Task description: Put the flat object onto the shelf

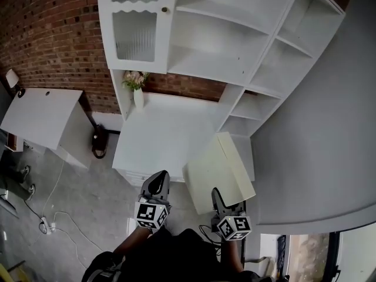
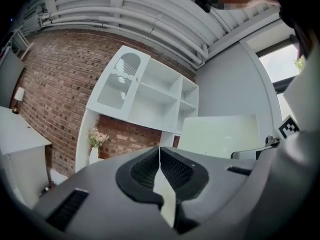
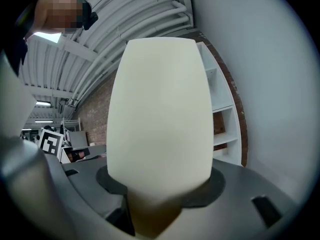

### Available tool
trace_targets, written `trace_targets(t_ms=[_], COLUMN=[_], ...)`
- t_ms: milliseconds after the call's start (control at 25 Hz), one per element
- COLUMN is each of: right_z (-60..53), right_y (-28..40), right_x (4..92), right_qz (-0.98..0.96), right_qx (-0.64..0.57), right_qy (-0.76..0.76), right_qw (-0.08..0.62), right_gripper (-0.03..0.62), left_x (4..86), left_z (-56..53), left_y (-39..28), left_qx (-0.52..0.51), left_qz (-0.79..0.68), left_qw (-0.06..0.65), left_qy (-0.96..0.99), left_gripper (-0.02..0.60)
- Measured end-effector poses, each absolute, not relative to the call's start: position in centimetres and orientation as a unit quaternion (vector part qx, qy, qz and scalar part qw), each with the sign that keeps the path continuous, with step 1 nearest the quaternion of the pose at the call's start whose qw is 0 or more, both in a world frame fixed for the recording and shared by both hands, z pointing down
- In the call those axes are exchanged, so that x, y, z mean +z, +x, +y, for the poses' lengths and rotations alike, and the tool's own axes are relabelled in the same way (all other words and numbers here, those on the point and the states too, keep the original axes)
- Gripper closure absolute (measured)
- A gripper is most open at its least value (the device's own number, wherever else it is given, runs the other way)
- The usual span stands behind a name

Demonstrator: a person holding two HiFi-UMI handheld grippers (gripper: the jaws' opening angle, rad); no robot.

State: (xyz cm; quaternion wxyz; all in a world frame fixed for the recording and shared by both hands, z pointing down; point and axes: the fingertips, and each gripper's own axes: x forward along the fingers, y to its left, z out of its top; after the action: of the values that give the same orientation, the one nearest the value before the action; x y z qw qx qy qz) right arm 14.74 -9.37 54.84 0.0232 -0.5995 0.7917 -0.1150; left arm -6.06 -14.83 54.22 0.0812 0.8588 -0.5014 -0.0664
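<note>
The flat object (image 1: 220, 172) is a cream-coloured slab, held tilted in front of the white shelf unit (image 1: 235, 28). My right gripper (image 1: 218, 195) is shut on its near edge. In the right gripper view the flat object (image 3: 160, 114) rises from between the jaws and fills the middle, with the shelf unit (image 3: 220, 109) behind it to the right. My left gripper (image 1: 157, 184) hangs to the left of the slab, shut, with nothing in it. In the left gripper view its pads (image 2: 172, 169) meet at the tips; the slab (image 2: 220, 136) shows at right.
A white desk top (image 1: 167, 134) lies under the shelves, with a vase of flowers (image 1: 137, 90) at its back left. A white table (image 1: 41, 116) stands to the left by the brick wall. Cables (image 1: 53, 219) lie on the floor. A grey wall (image 1: 329, 128) closes the right side.
</note>
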Motion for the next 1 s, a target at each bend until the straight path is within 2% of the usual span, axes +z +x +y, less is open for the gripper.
trace_targets(t_ms=[480,840,1000], right_z=[-19.6,-25.0,-25.9], right_y=[18.0,18.6,18.5], right_x=[53.3,49.6,45.0], right_qz=[0.82,0.85,0.837], right_qx=[-0.085,-0.01,0.08], right_qy=[-0.565,-0.523,-0.524], right_qw=[0.001,-0.065,-0.133], right_gripper=[0.318,0.321,0.321], left_x=[53.8,51.7,50.7], left_z=[-24.4,-29.2,-31.0], left_y=[-3.1,-1.6,-1.8], left_qx=[-0.063,-0.069,-0.074], left_qz=[-0.524,-0.535,-0.52], left_qw=[0.084,0.064,0.062], left_qy=[0.845,0.84,0.849], left_gripper=[0.567,0.567,0.566])
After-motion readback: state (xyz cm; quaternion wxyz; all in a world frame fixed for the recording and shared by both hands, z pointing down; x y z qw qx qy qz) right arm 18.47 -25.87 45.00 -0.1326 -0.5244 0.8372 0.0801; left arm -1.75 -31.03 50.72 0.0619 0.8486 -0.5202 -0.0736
